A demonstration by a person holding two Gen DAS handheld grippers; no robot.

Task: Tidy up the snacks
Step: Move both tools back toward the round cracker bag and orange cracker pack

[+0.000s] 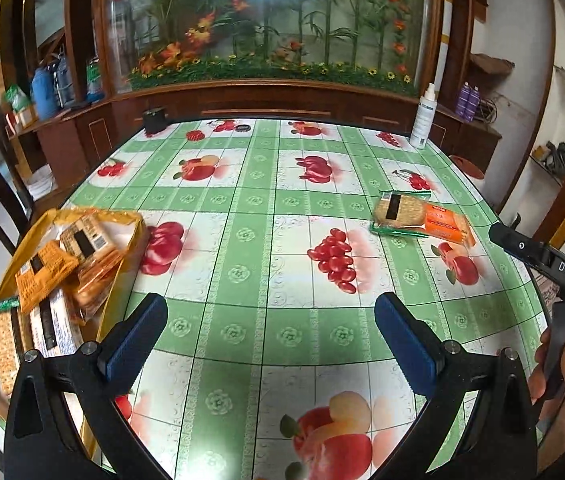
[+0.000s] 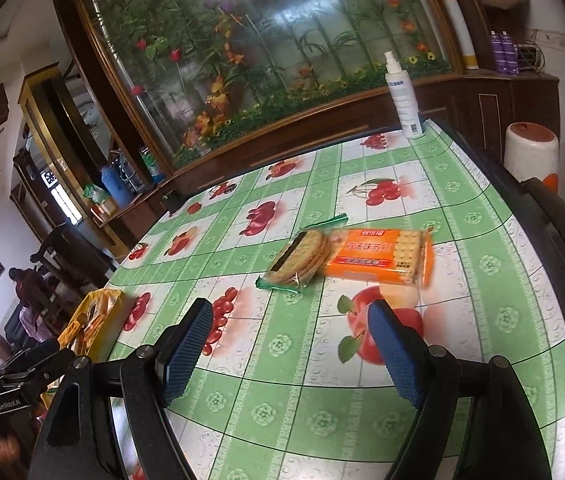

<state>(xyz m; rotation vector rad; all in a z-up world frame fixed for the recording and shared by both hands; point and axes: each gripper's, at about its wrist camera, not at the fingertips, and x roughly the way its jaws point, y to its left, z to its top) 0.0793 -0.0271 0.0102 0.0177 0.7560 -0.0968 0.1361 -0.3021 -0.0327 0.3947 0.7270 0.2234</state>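
While both hands hang over the table w/ the green-checked, fruit-printed plastic cloth (image 1: 258, 208), here's the layout, left to right. Far left edge: shallow yellow tray (image 1: 130, 240), already loaded w/ several cracker packs, an orange-wrapped one (image 1: 44, 274) lying on top of the pile. Next, the left gripper (image 1: 270, 340), blue-padded fingers (image 1: 138, 340) spread apart, nothing between them, just bare cloth below. Over to the right, the right gripper (image 2: 290, 354), fingers likewise parted and empty, aimed toward the two packs left out on the cloth: a clear, green-edged pack of round brown biscuits (image 2: 300, 258) and, touching its right side, an orange pack of square crackers (image 2: 382, 258). Both lie flat, well apart from the tray. Far right corner at the back: a white spray bottle (image 2: 402, 92), upright.
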